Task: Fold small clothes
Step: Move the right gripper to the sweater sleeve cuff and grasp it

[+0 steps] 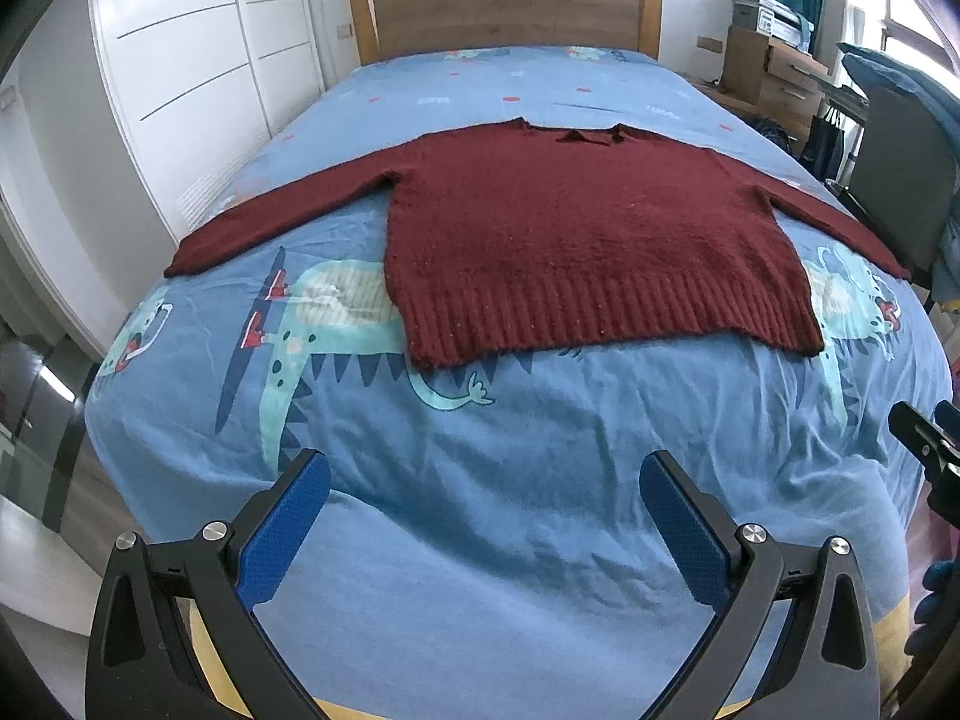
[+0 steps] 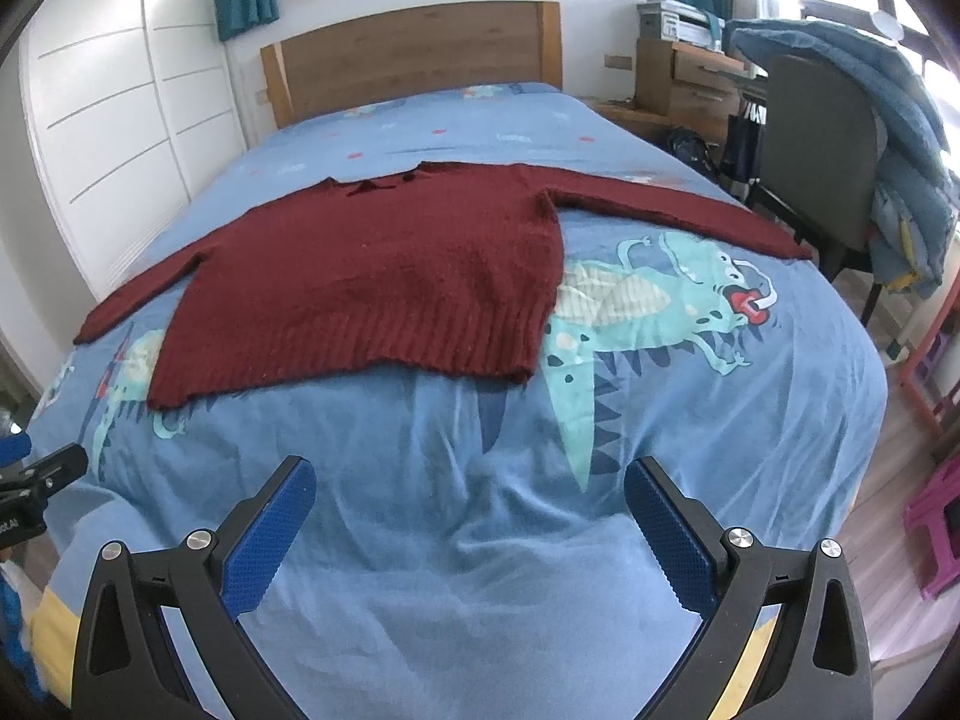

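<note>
So I'm holding both left gripper (image 1: 485, 483) and right gripper (image 2: 470, 489) with fingers spread, empty. Sweater (image 1: 576, 240) lying flat on bed (image 1: 540, 510), well ahead. Judging knit soft, floppy, grippy; aiming for hem corners.

Left black two-finger gripper (image 1: 485, 483): angular black plastic arms with triangular cut-outs, four round silver screw heads at pivots. Textured blue rubber pads (image 1: 282, 531) line inner faces of fingers, dimpled grid pattern. Right black two-finger gripper (image 2: 470, 489): same build, same silver screws, same blue pads (image 2: 675, 540), serrated along edge. In right wrist view, left of right gripper's left finger, black clamp part with partial white lettering.
</note>
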A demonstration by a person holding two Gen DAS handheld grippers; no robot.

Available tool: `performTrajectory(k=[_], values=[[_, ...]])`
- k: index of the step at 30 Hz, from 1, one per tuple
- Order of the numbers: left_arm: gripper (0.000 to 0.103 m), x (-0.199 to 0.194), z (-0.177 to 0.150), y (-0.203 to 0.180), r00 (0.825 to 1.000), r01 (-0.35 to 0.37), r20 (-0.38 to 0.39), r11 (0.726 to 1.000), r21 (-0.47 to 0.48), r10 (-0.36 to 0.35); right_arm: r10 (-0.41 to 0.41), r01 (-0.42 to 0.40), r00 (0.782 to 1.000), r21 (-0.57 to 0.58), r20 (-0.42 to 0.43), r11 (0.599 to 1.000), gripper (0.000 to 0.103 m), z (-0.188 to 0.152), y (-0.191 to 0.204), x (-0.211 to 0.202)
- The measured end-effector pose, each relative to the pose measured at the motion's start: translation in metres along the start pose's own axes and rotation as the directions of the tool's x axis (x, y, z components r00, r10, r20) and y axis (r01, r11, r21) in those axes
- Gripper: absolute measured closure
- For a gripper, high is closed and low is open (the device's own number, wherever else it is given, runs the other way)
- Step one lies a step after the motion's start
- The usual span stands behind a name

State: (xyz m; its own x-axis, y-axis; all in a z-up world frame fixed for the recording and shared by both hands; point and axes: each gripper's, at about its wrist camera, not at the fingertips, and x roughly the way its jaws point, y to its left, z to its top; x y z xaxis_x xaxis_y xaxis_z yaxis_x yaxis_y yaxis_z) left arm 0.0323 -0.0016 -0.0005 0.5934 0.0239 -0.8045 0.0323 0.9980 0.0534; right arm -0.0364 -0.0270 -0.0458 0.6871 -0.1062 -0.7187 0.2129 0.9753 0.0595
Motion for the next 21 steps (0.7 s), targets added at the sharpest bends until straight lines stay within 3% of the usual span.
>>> performTrajectory(k=[4,10,16,21], values=[[0.001,0.01,0.015,0.002,0.998,0.039,-0.058,0.999,-0.002,-0.039,0.008,-0.008,1.0,0.02,-0.003,1.0,0.0,0.015,-0.009,0.011],[0.001,0.024,0.039,0.009,0.995,0.054,-0.086,0.998,-0.036,-0.057,-0.024,0.022,0.999,0.076,0.023,0.997,0.0,0.054,-0.042,0.035],[0.001,0.04,0.066,0.022,0.993,0.052,-0.103,0.992,-0.112,-0.063,-0.064,0.061,0.998,0.154,0.012,0.986,0.0,0.093,-0.101,0.072],[0.001,0.054,0.084,0.022,0.992,0.035,-0.116,0.992,-0.12,-0.049,-0.107,0.104,0.994,0.246,-0.004,0.964,0.0,0.121,-0.167,0.109]])
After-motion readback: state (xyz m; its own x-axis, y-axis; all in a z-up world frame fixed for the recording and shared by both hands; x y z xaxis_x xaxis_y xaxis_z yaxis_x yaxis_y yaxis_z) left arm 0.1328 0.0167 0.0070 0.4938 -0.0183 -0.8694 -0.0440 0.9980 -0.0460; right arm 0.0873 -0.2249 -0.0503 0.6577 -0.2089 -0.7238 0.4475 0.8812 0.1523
